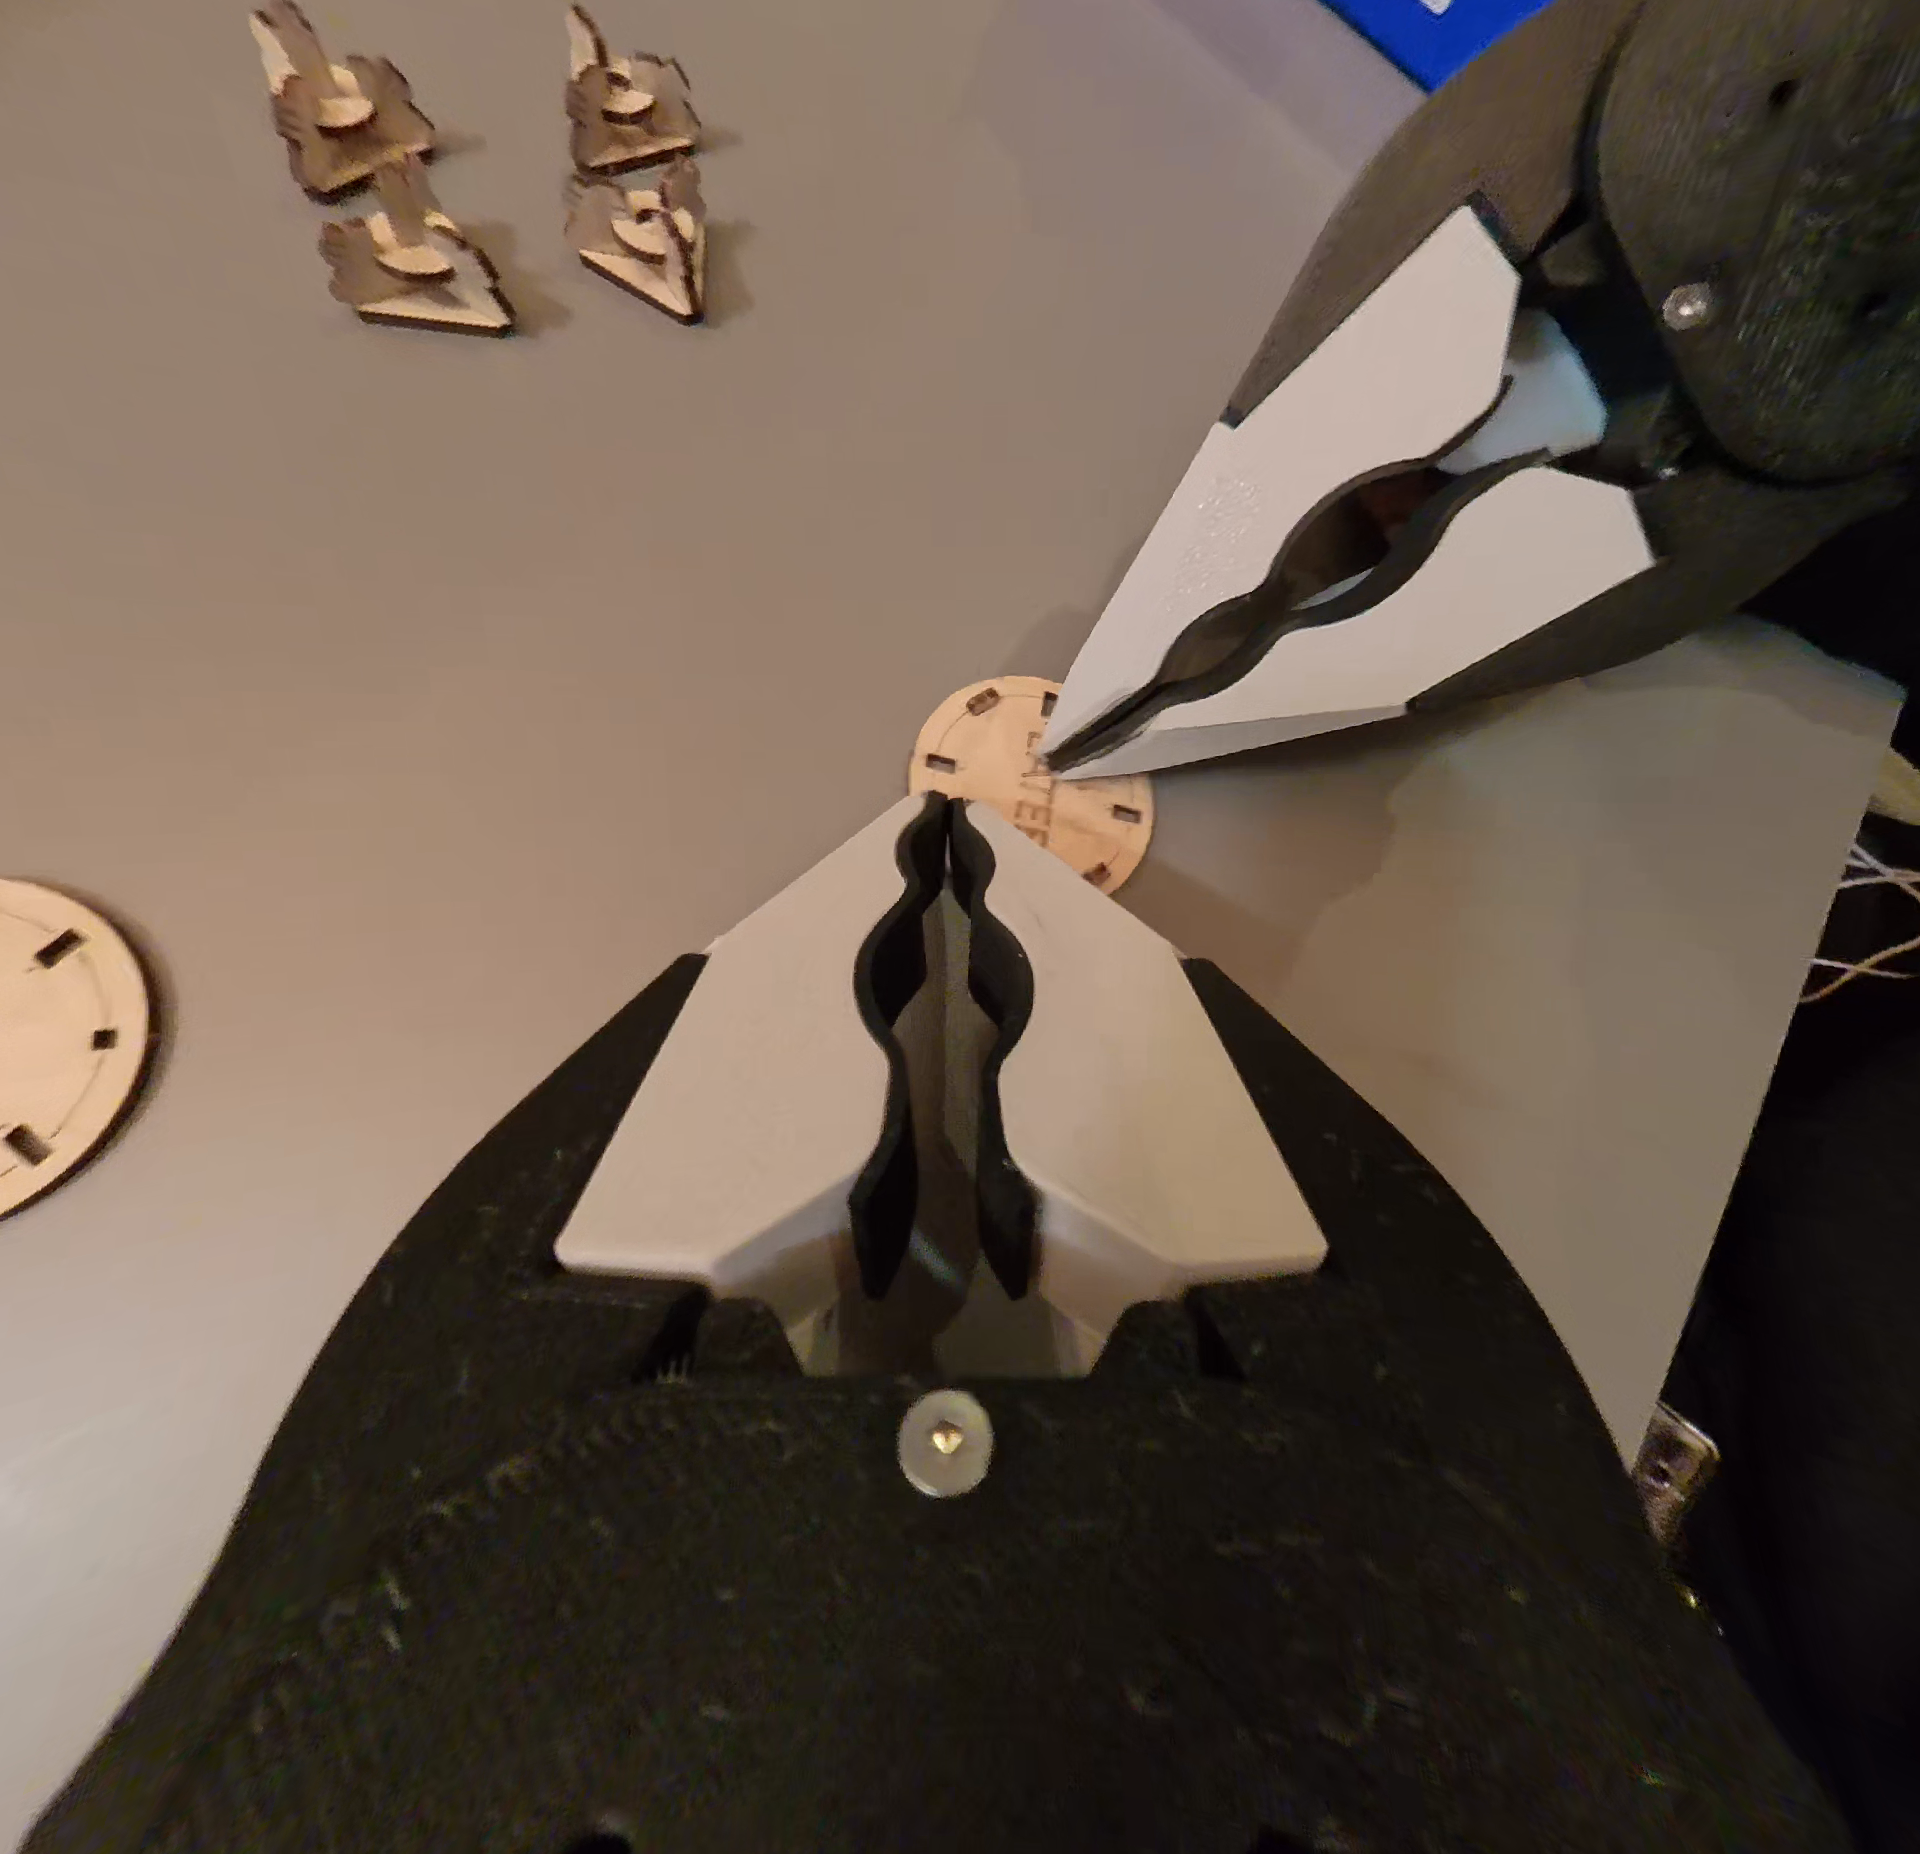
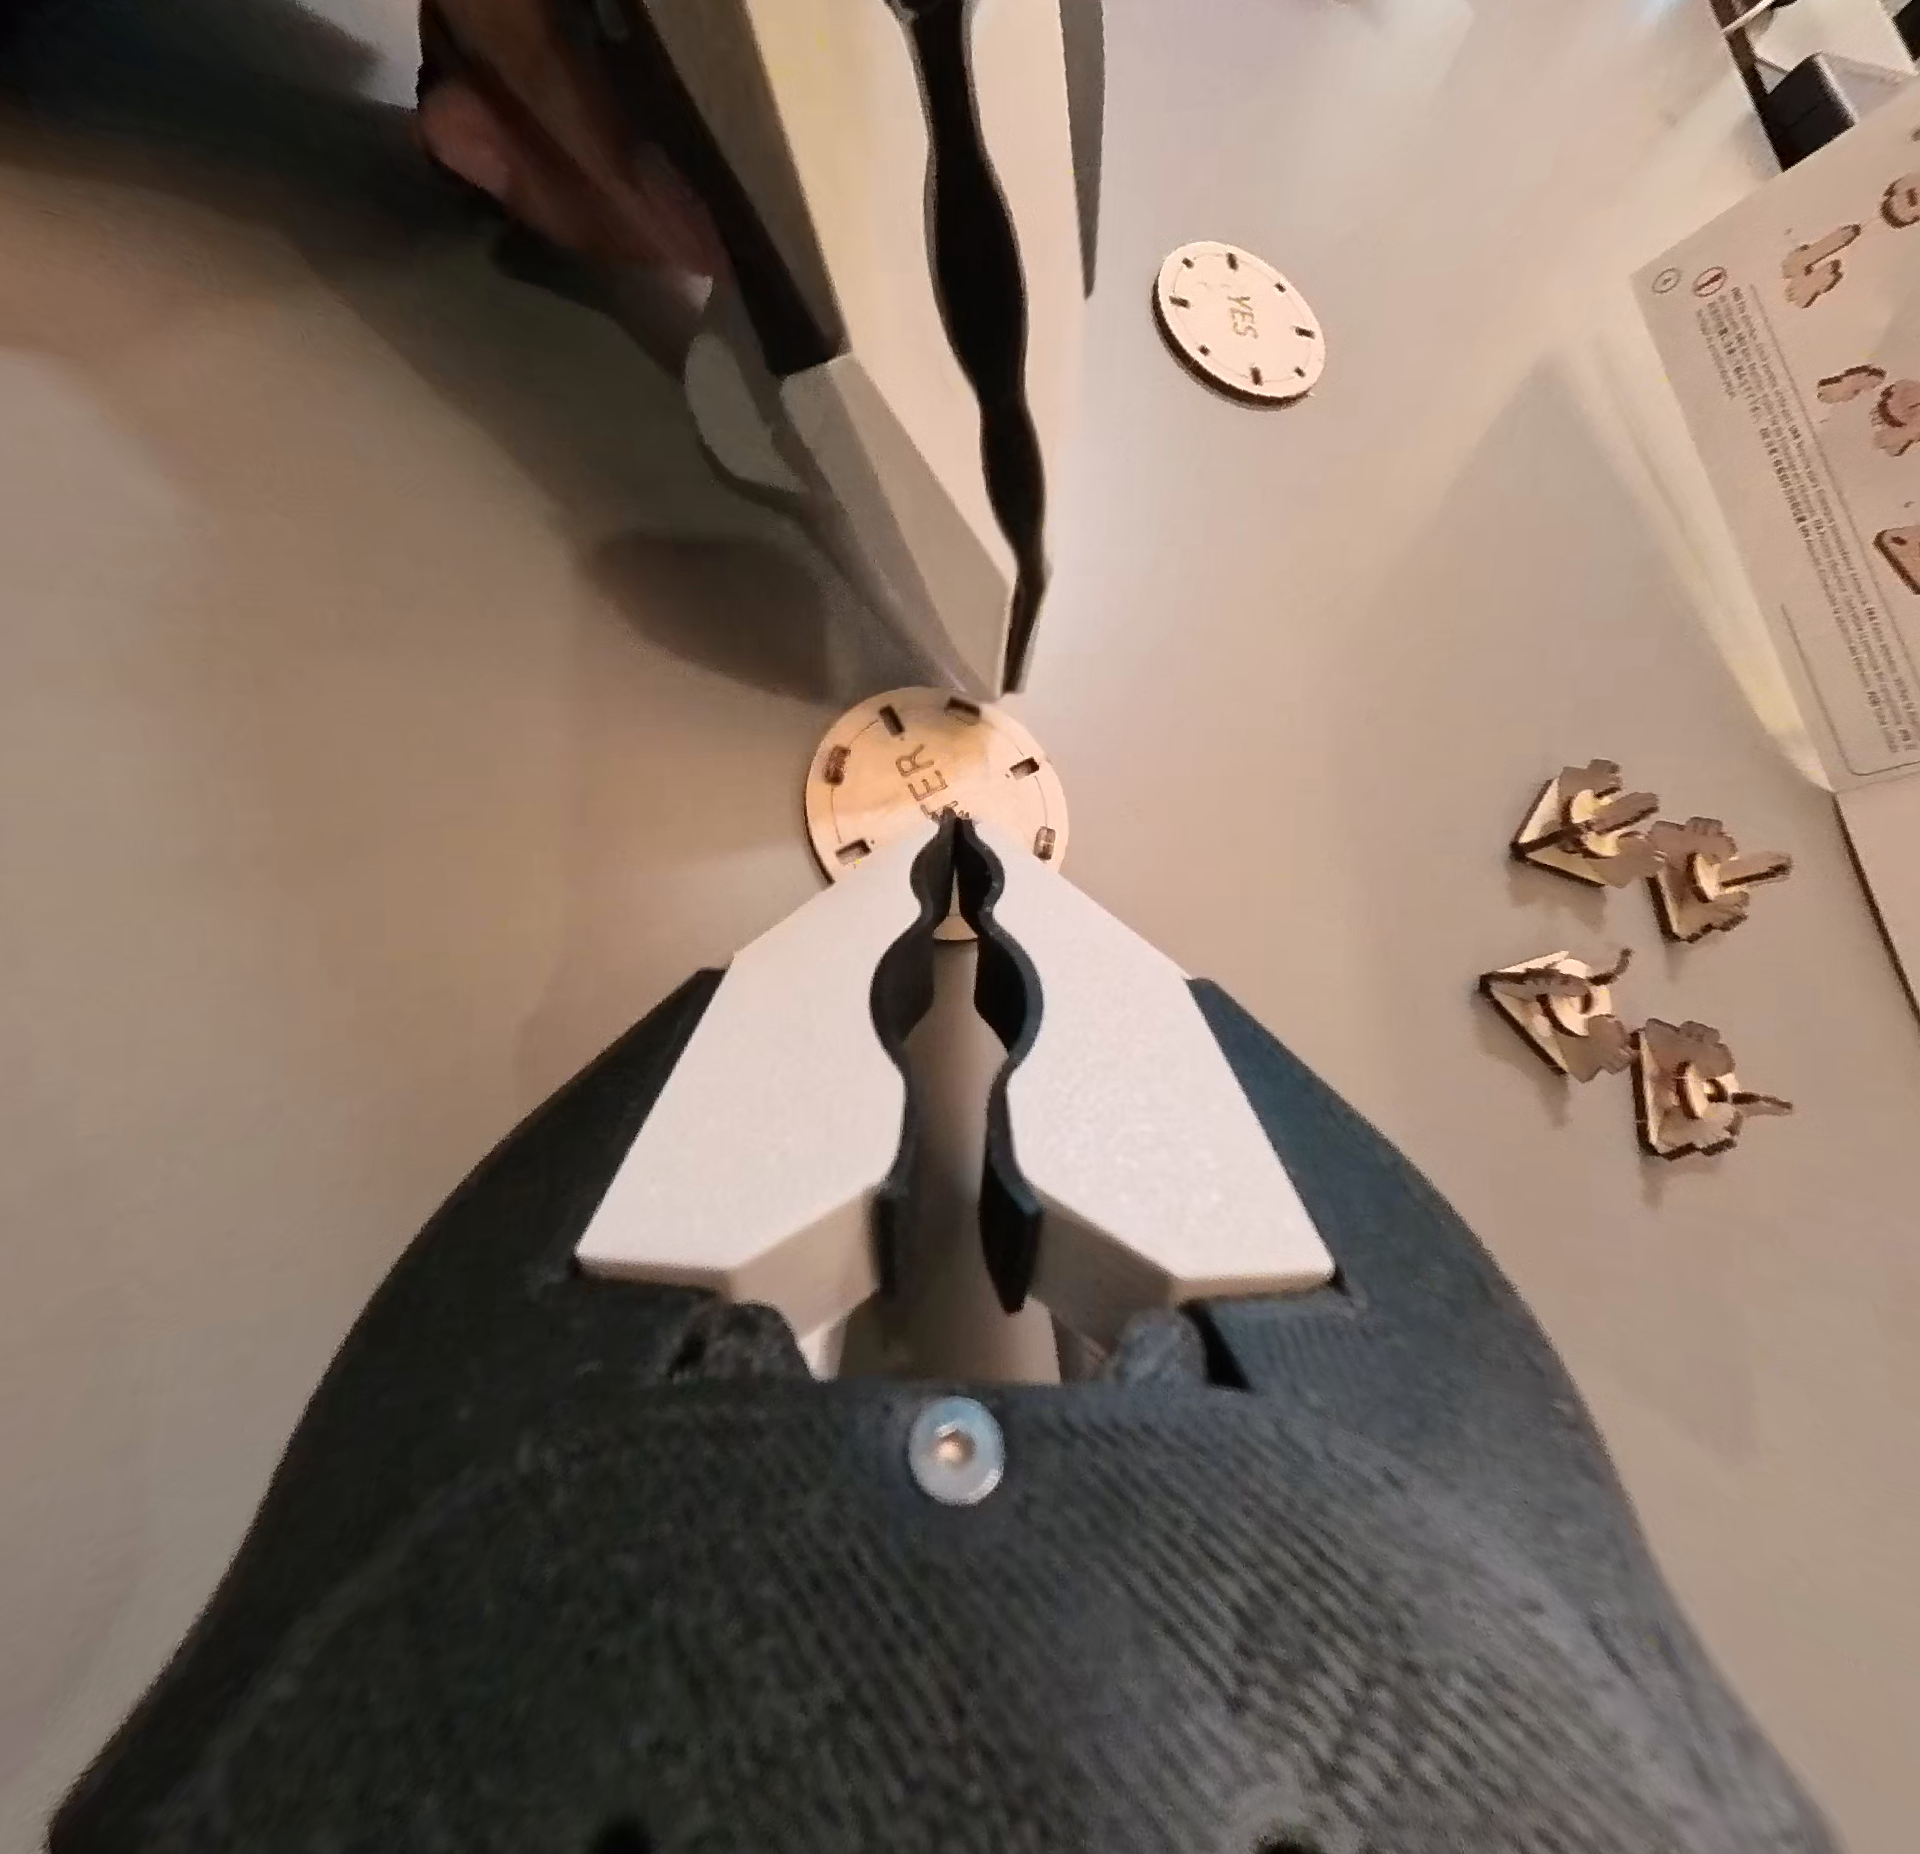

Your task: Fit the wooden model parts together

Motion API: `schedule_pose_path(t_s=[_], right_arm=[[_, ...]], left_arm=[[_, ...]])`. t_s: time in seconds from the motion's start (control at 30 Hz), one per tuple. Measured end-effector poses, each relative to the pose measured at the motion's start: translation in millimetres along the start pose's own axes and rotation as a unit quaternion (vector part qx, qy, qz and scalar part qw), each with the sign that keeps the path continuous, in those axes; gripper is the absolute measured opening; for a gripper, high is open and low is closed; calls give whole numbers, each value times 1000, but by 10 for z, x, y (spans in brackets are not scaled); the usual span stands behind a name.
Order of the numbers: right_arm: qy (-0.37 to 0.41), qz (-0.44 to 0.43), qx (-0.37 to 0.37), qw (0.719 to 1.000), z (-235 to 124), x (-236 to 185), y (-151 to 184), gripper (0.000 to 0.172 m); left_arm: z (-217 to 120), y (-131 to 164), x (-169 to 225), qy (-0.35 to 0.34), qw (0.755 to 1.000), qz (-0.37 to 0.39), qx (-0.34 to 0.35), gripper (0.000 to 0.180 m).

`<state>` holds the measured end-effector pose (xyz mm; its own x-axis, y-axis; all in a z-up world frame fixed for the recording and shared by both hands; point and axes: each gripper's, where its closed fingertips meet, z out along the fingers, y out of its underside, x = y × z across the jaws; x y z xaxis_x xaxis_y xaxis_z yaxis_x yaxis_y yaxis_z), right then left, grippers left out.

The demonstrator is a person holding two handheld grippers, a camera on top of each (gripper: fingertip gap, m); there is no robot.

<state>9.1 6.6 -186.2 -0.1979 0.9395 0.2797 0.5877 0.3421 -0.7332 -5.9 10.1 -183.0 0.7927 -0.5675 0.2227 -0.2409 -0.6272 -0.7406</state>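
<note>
Pressing closed tips at the edge of a slotted wooden disc point(image 1: 1023, 781) mid-frame, left gripper point(image 1: 948, 802) holds nothing, right gripper point(image 1: 1055, 760) closed on the disc's face, four small wooden assemblies point(image 1: 478, 168) upper left, second disc point(image 1: 62, 1046) left edge; right wrist view, right gripper point(image 2: 951, 830) closed and bare over the disc point(image 2: 935, 781), left gripper point(image 2: 1018, 677) at its far rim, another disc point(image 2: 1238, 324) upper right, printed sheet point(image 2: 1766, 433) right edge.

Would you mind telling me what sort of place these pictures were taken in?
Probably a hobby or workshop table set up for a laser-cut wooden model kit: slotted wooden discs, four small assembled wooden pieces and a printed instruction sheet lie on a plain grey tabletop.
</note>
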Motion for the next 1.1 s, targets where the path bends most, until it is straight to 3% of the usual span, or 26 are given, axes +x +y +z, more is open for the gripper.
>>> schedule_pose_path(t_s=[0.6, 0.8, 1.1], right_arm=[[6, -6, 0, 1000, 1, 3, -2, 0], [11, -12, 0, 1000, -3, 6, -1, 0], [32, 7, 44, 998, -110, 109, -99, 0]], left_arm=[[-2, 96, -22, 6, 1000, -9, -25, 0], [-88, -28, 11, 41, 998, -41, 26, 0], [-9, 62, 55, 19, 1000, -7, -12, 0]])
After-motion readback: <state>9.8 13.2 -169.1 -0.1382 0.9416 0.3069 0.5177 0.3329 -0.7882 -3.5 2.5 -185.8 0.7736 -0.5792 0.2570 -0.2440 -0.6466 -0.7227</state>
